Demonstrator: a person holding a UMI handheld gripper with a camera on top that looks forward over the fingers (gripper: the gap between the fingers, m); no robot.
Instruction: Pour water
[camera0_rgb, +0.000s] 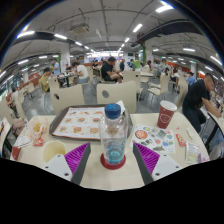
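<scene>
The gripper (113, 165) points level and forward, its two fingers (72, 165) spread wide apart, with clear gaps inside each pad.

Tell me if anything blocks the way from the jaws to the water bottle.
Nothing visible does. The water bottle stands upright on the table, just ahead of the gripper, roughly centred on the gap between its open jaws. The tray and the red cup sit beyond, off that path.
</scene>
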